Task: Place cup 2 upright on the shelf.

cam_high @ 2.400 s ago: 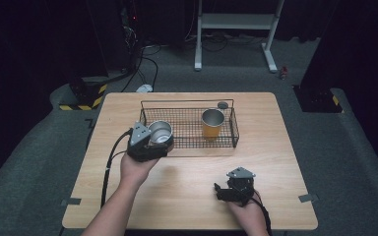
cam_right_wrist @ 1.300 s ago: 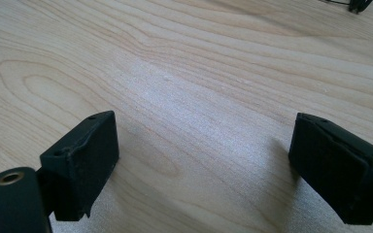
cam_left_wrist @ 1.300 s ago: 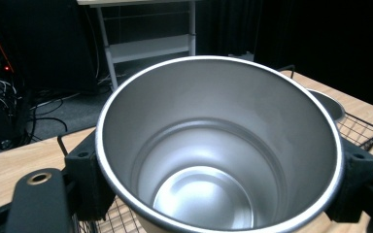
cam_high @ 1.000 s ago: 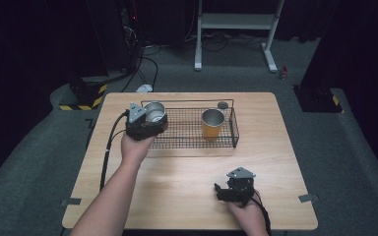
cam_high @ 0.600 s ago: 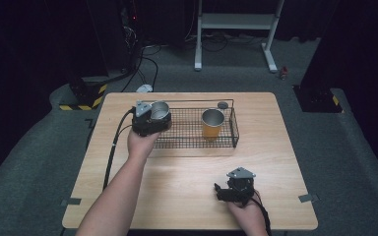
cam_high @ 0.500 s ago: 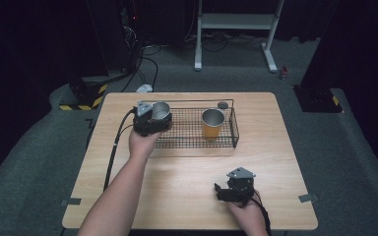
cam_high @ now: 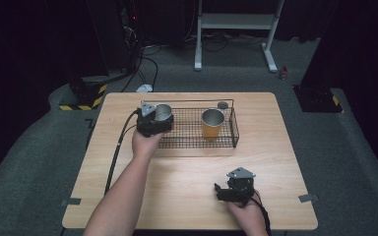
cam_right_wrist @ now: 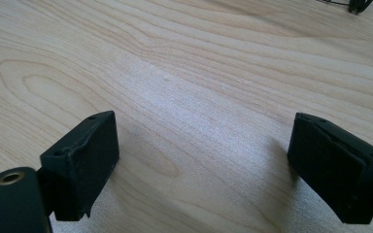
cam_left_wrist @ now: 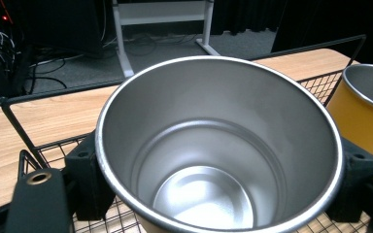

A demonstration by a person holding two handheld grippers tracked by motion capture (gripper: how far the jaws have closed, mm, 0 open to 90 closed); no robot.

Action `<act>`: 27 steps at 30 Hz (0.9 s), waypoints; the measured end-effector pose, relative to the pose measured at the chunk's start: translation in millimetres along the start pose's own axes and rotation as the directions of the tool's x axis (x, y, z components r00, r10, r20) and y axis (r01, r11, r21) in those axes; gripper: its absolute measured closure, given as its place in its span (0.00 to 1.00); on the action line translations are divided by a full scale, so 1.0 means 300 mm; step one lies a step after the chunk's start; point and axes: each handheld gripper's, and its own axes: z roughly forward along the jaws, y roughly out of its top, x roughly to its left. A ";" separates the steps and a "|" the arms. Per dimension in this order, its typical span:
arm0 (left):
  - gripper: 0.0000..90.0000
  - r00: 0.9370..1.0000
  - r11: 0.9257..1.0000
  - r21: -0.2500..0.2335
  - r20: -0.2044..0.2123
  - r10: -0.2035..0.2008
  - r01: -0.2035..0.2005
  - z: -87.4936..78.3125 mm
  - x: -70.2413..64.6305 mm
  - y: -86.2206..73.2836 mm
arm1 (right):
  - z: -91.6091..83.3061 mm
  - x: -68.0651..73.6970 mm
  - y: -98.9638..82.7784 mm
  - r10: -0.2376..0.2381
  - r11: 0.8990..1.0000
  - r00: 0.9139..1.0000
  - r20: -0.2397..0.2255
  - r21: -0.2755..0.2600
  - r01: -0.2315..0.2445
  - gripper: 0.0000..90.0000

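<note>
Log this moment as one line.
left gripper: shut on steel cup | over basket, left end | right gripper: open, idle

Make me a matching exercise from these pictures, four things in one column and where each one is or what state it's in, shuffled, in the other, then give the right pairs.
Things
1. silver cup
2. yellow cup
3. right gripper
4. wire basket

Places or states
A. jaws open over bare wood near the table's front edge
B. standing upright in the basket's right half
C. clamped between the left gripper's jaws at the basket's left end
D. resting on the far half of the table

Pairs: 1-C, 2-B, 3-A, 4-D
</note>
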 end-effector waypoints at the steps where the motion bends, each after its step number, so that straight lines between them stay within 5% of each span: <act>1: 0.21 1.000 1.000 0.004 0.001 0.004 -0.004 0.002 -0.001 -0.001 | 0.000 0.000 0.000 0.000 1.000 1.000 0.000 0.000 0.000 0.12; 27: 0.21 1.000 0.992 0.123 -0.011 0.012 -0.011 0.065 -0.031 -0.041 | -0.001 0.001 0.000 0.004 1.000 1.000 0.003 0.001 -0.004 0.13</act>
